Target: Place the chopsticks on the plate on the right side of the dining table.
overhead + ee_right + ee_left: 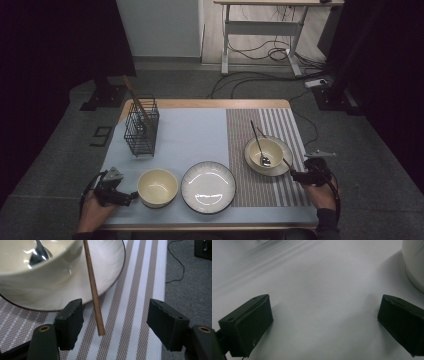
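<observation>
A brown chopstick (93,290) leans across the rim of a white plate (110,260) that carries a cream bowl (37,282) with a metal spoon (40,253) in it. Its lower end lies between the jaws of my right gripper (116,322), nearer the left one; the pads stand apart from it, so the gripper is open. In the high view that bowl (263,152) sits on the striped mat, with the right gripper (292,175) at its near right. My left gripper (324,322) is open over the pale blue mat, next to a second cream bowl (157,187).
An empty ribbed plate (208,186) lies at the front middle. A black wire basket (141,127) holding chopsticks (135,97) stands at the back left. The striped mat (135,302) ends at the table's right edge, with floor and cables beyond.
</observation>
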`<move>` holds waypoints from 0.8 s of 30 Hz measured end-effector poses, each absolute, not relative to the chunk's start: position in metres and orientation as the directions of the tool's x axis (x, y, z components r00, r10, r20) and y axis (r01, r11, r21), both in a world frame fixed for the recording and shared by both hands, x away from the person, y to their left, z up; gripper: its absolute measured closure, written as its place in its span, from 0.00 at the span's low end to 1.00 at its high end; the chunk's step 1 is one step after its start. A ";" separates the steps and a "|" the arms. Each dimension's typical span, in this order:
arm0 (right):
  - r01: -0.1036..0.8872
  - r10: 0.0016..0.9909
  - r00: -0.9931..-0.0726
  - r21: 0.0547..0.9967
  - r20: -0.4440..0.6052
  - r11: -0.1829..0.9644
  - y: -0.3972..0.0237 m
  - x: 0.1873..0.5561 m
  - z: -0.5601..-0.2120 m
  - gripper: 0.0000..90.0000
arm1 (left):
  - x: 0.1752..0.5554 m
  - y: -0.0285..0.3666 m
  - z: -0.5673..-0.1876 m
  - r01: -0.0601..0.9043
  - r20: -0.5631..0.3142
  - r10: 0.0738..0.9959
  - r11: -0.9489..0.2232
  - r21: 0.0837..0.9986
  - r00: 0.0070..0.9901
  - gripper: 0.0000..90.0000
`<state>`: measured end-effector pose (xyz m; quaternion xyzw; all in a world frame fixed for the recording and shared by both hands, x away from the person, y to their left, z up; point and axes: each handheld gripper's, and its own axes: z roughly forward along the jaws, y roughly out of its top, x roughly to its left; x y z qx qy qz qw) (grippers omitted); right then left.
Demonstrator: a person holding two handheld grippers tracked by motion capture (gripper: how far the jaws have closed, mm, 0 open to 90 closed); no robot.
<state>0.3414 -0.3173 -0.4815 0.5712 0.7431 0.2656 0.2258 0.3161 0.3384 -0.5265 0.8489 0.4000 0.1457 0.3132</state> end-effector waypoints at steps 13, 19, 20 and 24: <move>0.751 0.977 -0.204 0.631 -0.060 0.195 -0.329 0.340 -0.488 0.32 | 0.316 0.338 -0.527 0.588 -0.003 0.770 -0.484 0.648 0.638 0.00; 0.753 0.981 -0.185 0.633 -0.060 0.181 -0.334 0.341 -0.489 0.32 | 0.316 0.338 -0.527 0.588 -0.004 0.770 -0.483 0.649 0.638 0.00; 0.753 0.982 -0.181 0.634 -0.059 0.177 -0.335 0.341 -0.490 0.32 | 0.316 0.338 -0.527 0.588 -0.004 0.770 -0.483 0.649 0.638 0.00; 0.754 0.983 -0.175 0.634 -0.063 0.174 -0.339 0.341 -0.490 0.32 | 0.316 0.338 -0.527 0.588 -0.004 0.770 -0.483 0.648 0.638 0.00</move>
